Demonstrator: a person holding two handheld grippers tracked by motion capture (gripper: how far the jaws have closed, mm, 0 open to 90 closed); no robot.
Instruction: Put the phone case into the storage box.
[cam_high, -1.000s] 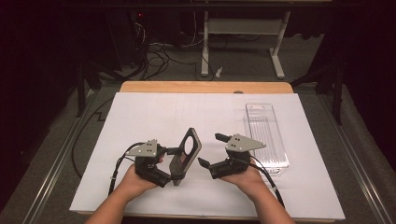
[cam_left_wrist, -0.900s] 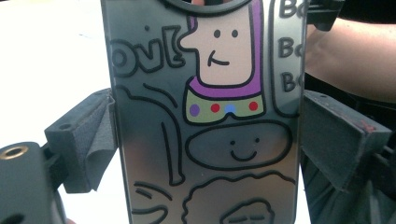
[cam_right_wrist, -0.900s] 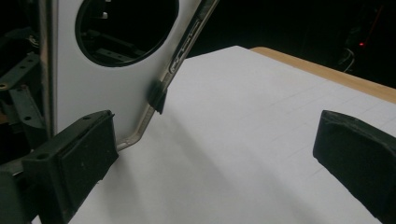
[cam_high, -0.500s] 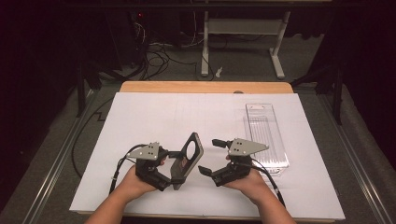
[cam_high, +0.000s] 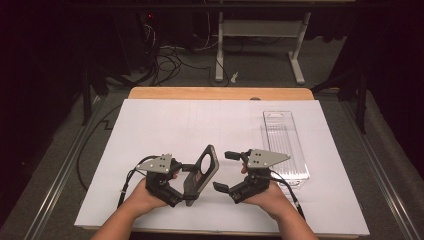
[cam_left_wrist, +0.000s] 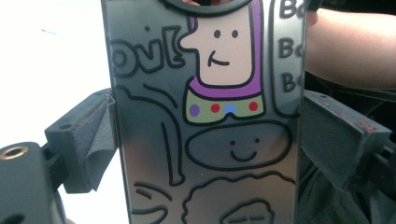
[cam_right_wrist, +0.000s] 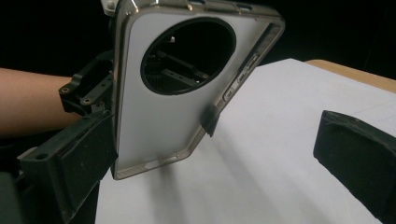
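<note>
A grey phone case (cam_high: 202, 170) with a round camera hole stands on edge above the white sheet, near the front. Its back carries cartoon drawings (cam_left_wrist: 205, 116), and its pale inner side (cam_right_wrist: 173, 112) faces my right gripper. My left gripper (cam_high: 189, 184) is shut on the case, with a pad pressed on each long edge (cam_left_wrist: 205, 144). Just right of the case, my right gripper (cam_high: 223, 171) is open. In the right gripper view one jaw of that gripper (cam_right_wrist: 212, 163) sits beside the case's lower corner and the other stands well apart from it.
A clear plastic package (cam_high: 285, 145) lies flat on the right side of the white sheet (cam_high: 165, 125). A wooden table edge (cam_high: 220, 93) runs along the back. Beyond it are a dark floor, cables and a stand's legs.
My right gripper has drifted slightly toward the near edge of the table. The left gripper and the case have stayed put.
</note>
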